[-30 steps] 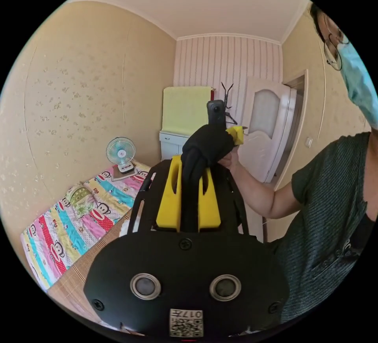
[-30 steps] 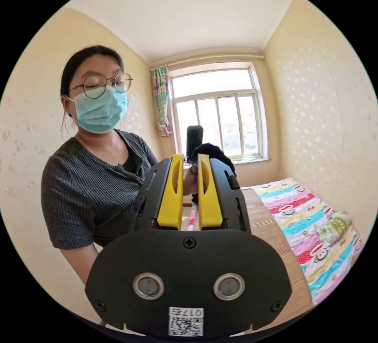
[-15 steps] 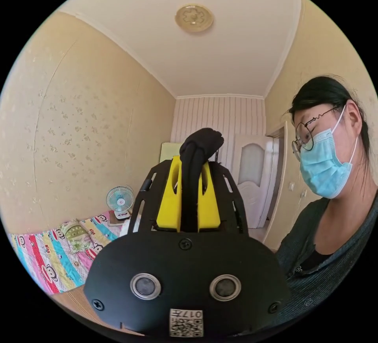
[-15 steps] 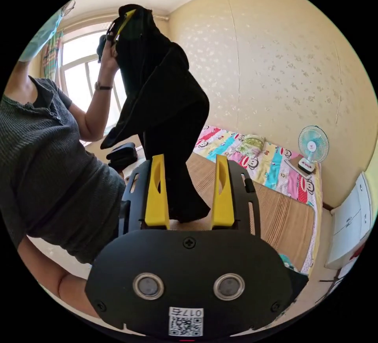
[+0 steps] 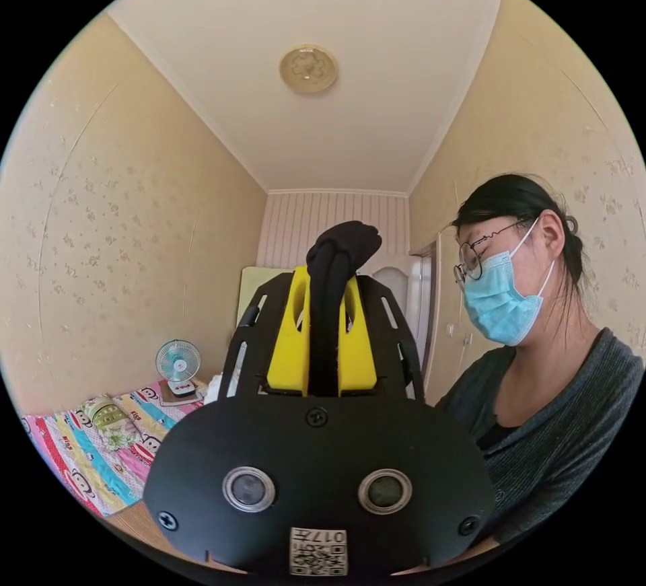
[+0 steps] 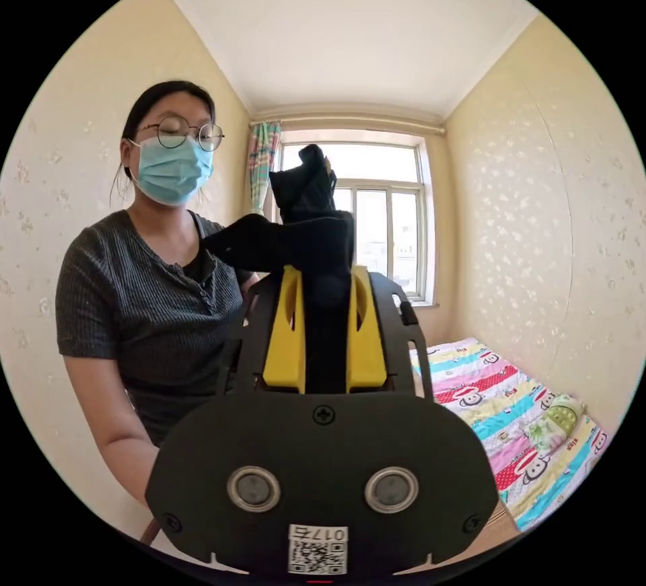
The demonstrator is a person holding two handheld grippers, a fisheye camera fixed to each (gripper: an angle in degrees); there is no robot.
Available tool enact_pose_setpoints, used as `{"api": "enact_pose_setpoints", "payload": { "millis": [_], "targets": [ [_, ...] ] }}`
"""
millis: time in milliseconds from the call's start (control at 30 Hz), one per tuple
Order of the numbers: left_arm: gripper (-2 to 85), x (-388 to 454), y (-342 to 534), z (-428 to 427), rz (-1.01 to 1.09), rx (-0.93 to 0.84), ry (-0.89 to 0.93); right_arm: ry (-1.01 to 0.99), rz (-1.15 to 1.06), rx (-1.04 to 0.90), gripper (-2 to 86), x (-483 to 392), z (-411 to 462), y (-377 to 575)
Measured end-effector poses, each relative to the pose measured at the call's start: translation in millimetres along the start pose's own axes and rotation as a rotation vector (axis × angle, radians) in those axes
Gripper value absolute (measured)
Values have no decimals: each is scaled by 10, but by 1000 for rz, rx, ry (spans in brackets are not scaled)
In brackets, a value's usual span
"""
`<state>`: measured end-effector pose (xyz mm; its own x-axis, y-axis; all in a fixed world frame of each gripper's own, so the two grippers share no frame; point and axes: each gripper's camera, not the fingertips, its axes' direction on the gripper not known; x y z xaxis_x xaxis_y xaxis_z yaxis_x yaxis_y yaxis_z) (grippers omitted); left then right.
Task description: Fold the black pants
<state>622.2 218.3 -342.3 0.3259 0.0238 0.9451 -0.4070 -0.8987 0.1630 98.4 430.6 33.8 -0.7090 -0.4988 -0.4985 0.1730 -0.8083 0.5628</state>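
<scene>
Both sets of fingers are now closed on cloth. Your right gripper (image 6: 325, 290), which stood wide open w/ nothing in it half a sec ago, has clamped onto the black pants (image 6: 306, 226); you can see dark fabric squeezed between its two yellow fingers (image 6: 286, 337) and bunching up past the tips. Your left gripper (image 5: 323, 290) hasn't changed: shut on a thick roll of the same pants (image 5: 340, 249), which bulges out over the fingertips, same as before.

That means you've gone from a one-point hold to a two-point hold. Judging by this, you're at the pick-up/spread stage, i.e. nothing is folded yet. In the right gripper view a span of cloth runs from the fingers up and to the left, toward the window (image 6: 377, 209), so the pants hang in the air in front of you, not on the bed (image 6: 531, 431). I can't tell which parts of the pants each gripper has (waist, hem or leg). Next step probably: pull the two holds apart so the cloth opens flat, then lower it.

Count:
- grippers: 2, both gripping
- black pants: 1
- person: 1, you (image 5: 538, 357), in a dark grey top
- bed w/ cartoon sheet (image 5: 101, 445): 1
- small fan (image 5: 176, 365): 1, far end of the bed, left side in the left gripper view
- ceiling lamp (image 5: 308, 68): 1
- door (image 5: 404, 290): 1, far wall, mostly behind the gripper
</scene>
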Motion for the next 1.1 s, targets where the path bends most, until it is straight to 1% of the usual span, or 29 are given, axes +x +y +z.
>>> {"api": "enact_pose_setpoints", "payload": {
  "millis": [67,100,133,200,267,367,433,533,600,700,800,1000,1100],
  "targets": [
    [63,21,-156,-256,4,19,-34,134,115,9,78,-79,87,-289],
    [63,38,-262,-424,8,29,-53,163,124,12,77,-120,105,-360],
    [63,48,-322,-497,11,25,-63,214,100,16,74,-240,155,-507],
    [63,91,-579,-698,9,-39,-136,329,59,-22,73,-452,295,-753],
    [63,160,-743,-843,12,-59,-201,524,54,-85,71,-708,549,-1059],
    [63,360,-965,-1084,44,-54,-245,666,44,-84,71,-999,835,-1330],
    [63,511,-1073,-1231,63,-25,-281,723,36,-63,71,-1124,980,-1461],
    [63,767,-1291,-1443,80,55,-344,797,-20,-25,71,-1290,1204,-1706],
    [63,992,-1540,-1588,134,121,-389,848,-76,-8,71,-1382,1311,-1860],
    [63,1178,-1913,-1722,198,175,-397,881,-123,-2,71,-1438,1396,-2151],
    [63,1203,-2289,-1818,192,213,-382,888,-134,-24,71,-1349,1388,-2433],
    [64,951,-2753,-1846,157,242,-367,879,-121,-67,72,-800,1270,-2686],
    [64,619,-2742,-1792,122,248,-419,916,-72,-116,72,-188,1218,-2591]
  ]
}}
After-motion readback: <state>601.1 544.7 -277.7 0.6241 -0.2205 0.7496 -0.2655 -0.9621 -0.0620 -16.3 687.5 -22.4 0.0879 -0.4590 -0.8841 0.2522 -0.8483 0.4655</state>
